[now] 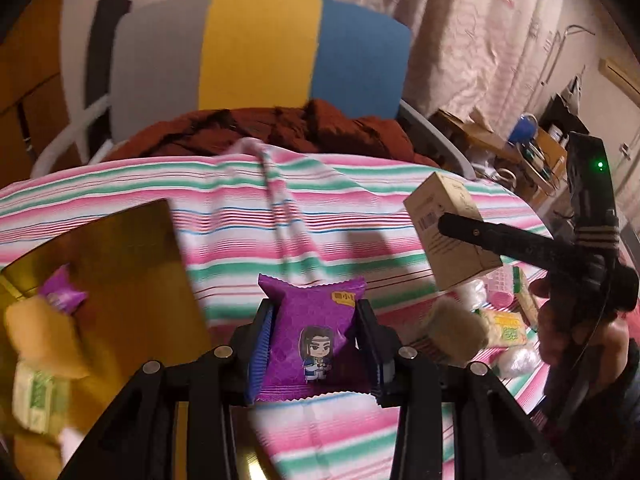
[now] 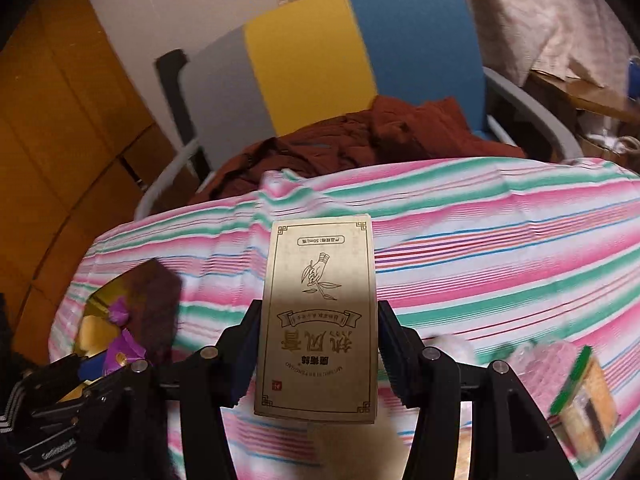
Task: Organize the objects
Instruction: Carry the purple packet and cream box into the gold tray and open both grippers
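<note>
Left hand-held gripper [image 1: 314, 344] pinching purple snack packet [image 1: 314, 344], right hand-held gripper [image 2: 318, 352] pinching gold box [image 2: 318, 320]

Striped cloth [image 1: 224, 216] in pink, green and white covers the bench. Behind it stands a chair [image 1: 256, 52] with a grey, yellow and blue back; a rust-brown garment [image 1: 280, 128] lies heaped on its seat. A pale patterned curtain [image 1: 480, 32] hangs behind. Wooden panelling [image 2: 52, 128] fills the left side. Cluttered cardboard boxes [image 1: 472, 130] sit at far right.
</note>
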`<action>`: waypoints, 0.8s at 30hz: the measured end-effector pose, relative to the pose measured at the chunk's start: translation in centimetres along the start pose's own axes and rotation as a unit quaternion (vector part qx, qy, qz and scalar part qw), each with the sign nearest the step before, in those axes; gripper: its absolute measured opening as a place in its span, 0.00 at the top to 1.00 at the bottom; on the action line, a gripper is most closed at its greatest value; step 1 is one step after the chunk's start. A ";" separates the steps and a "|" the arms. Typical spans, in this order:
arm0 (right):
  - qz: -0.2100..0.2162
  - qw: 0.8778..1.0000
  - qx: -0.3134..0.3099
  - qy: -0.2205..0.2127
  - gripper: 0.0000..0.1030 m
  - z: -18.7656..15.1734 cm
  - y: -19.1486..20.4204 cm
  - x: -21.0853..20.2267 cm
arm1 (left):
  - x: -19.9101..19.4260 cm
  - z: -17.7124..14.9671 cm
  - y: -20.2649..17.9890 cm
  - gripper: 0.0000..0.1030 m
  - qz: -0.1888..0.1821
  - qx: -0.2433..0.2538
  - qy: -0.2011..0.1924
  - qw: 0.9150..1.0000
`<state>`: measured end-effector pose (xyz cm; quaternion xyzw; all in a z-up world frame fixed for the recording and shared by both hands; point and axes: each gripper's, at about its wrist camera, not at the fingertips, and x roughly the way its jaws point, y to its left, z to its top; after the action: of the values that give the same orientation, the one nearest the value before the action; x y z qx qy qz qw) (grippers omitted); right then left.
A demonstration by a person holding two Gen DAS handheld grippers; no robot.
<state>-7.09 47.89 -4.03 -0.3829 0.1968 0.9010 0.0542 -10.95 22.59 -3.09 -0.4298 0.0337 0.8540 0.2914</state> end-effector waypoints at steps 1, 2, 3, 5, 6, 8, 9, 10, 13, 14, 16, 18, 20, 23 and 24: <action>0.002 1.000 -0.010 0.000 0.47 -0.1 0.9 -0.3 | -0.6 -0.3 0.7 0.61 0.003 -0.005 -0.003 1.000; 0.004 1.000 -0.017 -0.001 0.47 -0.2 1.6 -0.6 | -1.4 -0.8 1.7 0.61 0.007 -0.016 -0.005 1.000; 0.011 1.000 -0.023 -0.001 0.47 -0.4 2.6 -0.9 | -1.9 -1.1 2.4 0.61 0.010 -0.024 -0.006 1.000; 0.023 0.999 -0.027 -0.002 0.47 -0.8 4.1 -1.3 | -3.2 -1.9 4.4 0.61 0.024 -0.044 -0.012 0.999; 0.028 0.999 -0.029 -0.001 0.47 -0.9 4.7 -1.5 | -3.7 -2.3 5.2 0.61 0.031 -0.051 -0.016 0.998; 0.041 0.999 -0.036 0.001 0.47 -1.2 6.7 -1.7 | -4.8 -3.2 6.9 0.61 0.047 -0.063 -0.023 0.997; 0.047 0.998 -0.044 0.001 0.47 -1.4 7.9 -1.8 | -5.4 -3.7 8.0 0.61 0.055 -0.073 -0.025 0.995; 0.054 0.997 -0.051 0.002 0.47 -1.5 9.1 -1.8 | -6.0 -4.2 9.1 0.61 0.061 -0.086 -0.027 0.994; 0.074 0.994 -0.074 0.004 0.47 -2.1 12.5 -1.9 | -7.4 -5.5 11.7 0.61 0.075 -0.116 -0.034 0.990; 0.078 0.994 -0.082 0.006 0.47 -2.3 13.5 -1.9 | -7.9 -6.0 12.5 0.61 0.079 -0.126 -0.035 0.988; 0.087 0.991 -0.098 0.012 0.47 -3.0 15.6 -1.7 | -8.7 -6.8 14.1 0.61 0.089 -0.144 -0.039 0.985; 0.093 0.990 -0.109 0.018 0.47 -3.6 17.1 -1.4 | -9.3 -7.4 15.3 0.61 0.095 -0.160 -0.044 0.982; 0.096 0.988 -0.118 0.029 0.47 -4.2 18.8 -0.8 | -9.7 -7.8 16.2 0.61 0.104 -0.166 -0.047 0.980; 0.092 0.986 -0.131 0.046 0.47 -4.9 20.8 0.4 | -9.9 -8.1 16.9 0.61 0.107 -0.170 -0.049 0.978; 0.091 0.986 -0.132 0.051 0.47 -5.0 21.2 0.7 | -9.8 -8.1 17.0 0.61 0.108 -0.169 -0.048 0.979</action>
<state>-9.50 26.47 -1.04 -0.4123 0.1127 0.8997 -0.0887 -9.62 1.41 -4.13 -0.4247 -0.0790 0.8936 0.1220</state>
